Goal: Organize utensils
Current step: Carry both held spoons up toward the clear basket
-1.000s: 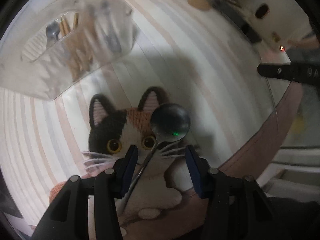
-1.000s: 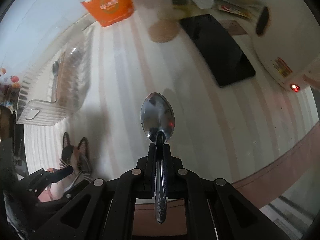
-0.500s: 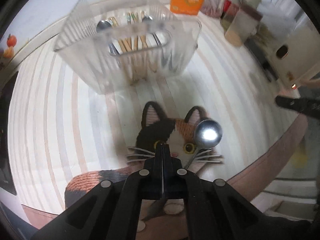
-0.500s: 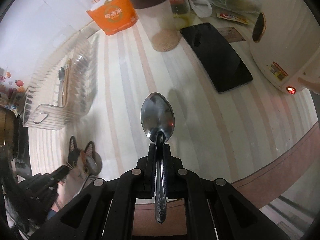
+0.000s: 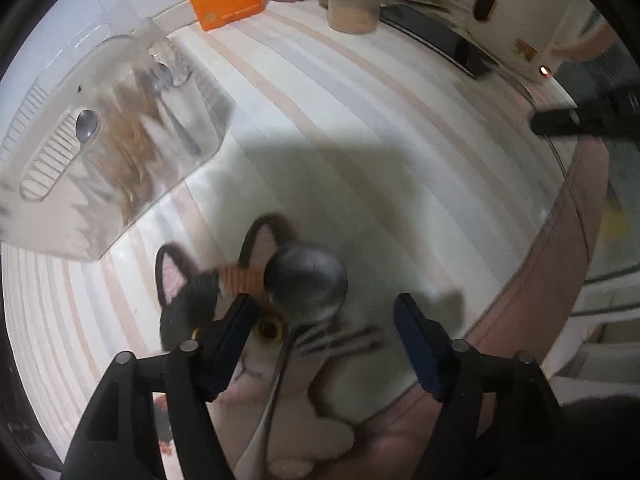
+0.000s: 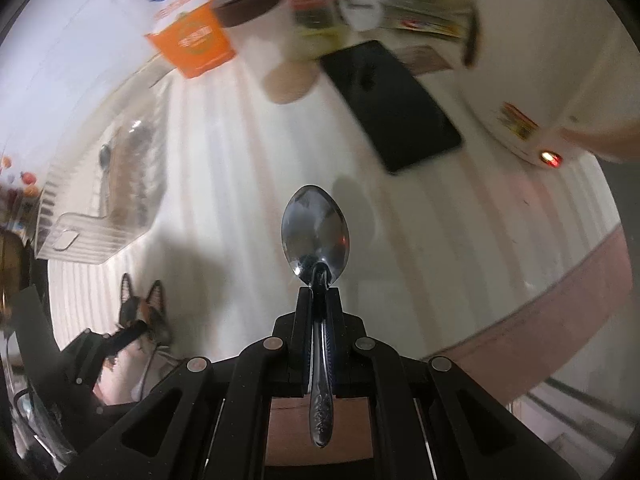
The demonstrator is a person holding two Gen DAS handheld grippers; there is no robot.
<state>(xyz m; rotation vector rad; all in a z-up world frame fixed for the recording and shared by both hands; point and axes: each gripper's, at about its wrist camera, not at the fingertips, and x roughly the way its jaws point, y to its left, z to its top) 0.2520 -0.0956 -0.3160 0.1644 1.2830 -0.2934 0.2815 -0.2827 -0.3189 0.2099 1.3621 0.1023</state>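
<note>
**Two spoons, one holder: left jaws spread over a ladle, right jaws clamped on a spoon**

The striped table fills both wrist views. At its far left stands the clear holder, already stocked with a spoon and what look like wooden chopsticks; blur hides the rest. Nearer the edge lies the cat mat, and on it rests the ladle — round bowl up the picture, handle running back toward the camera.

The left gripper points steeply down over the mat. Its jaws have just been opening and now stand wide apart, the ladle handle lying between them, untouched by either pad. The right gripper is clenched on the neck of the spoon, bowl forward, handle trailing back, held above bare table well apart from the holder.

Risks, as judged from here:
- The ladle handle lies nearer the left jaw — closing off-centre could push it sideways, or pinch the mat's pile with it.
- The thin handle may pivot in the pads on lifting.
- The holder is light and crowded; a spoon lowered at a slant could catch on its contents or tip it.
</note>
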